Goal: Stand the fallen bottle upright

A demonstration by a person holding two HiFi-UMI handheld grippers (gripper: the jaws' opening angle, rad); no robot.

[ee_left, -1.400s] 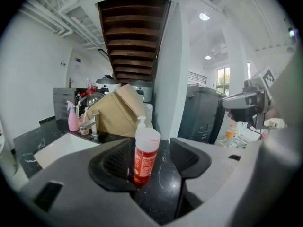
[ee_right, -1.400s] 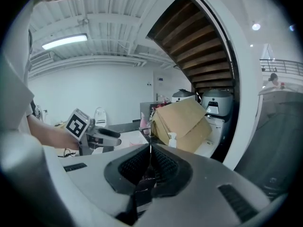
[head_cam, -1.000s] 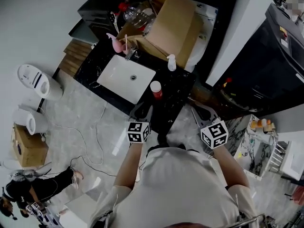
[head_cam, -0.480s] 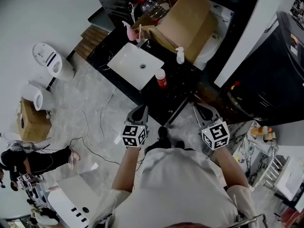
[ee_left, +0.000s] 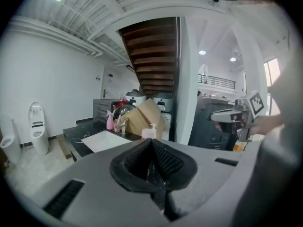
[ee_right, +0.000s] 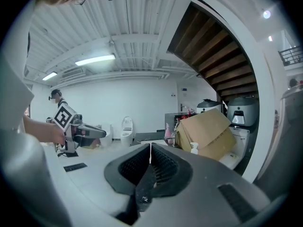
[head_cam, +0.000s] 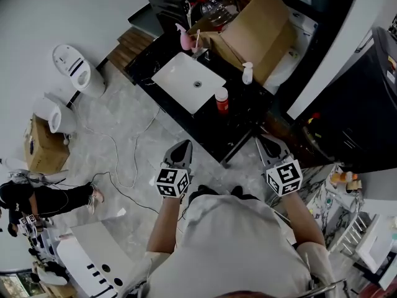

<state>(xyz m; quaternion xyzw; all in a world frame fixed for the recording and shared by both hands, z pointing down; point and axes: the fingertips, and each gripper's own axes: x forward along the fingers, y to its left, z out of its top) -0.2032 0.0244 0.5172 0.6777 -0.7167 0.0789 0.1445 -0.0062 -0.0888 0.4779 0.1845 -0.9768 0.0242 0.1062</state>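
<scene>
**Bottle upright on the counter, both grippers closed and empty**

The red bottle (head_cam: 221, 100), white-capped, stood upright on the black counter (head_cam: 248, 120), just beside the near corner of the white sink (head_cam: 189, 81). A white pump bottle (head_cam: 247, 73) and a cardboard box (head_cam: 260, 27) stood behind it. The left gripper (head_cam: 179, 148) was held off the counter's near edge, well apart from the bottle; its jaws had just been closing and met with nothing between them. The right gripper (head_cam: 271, 143) was held alongside, near the counter's edge, its jaws likewise pressed together on nothing. Neither gripper touched the bottle.
</scene>
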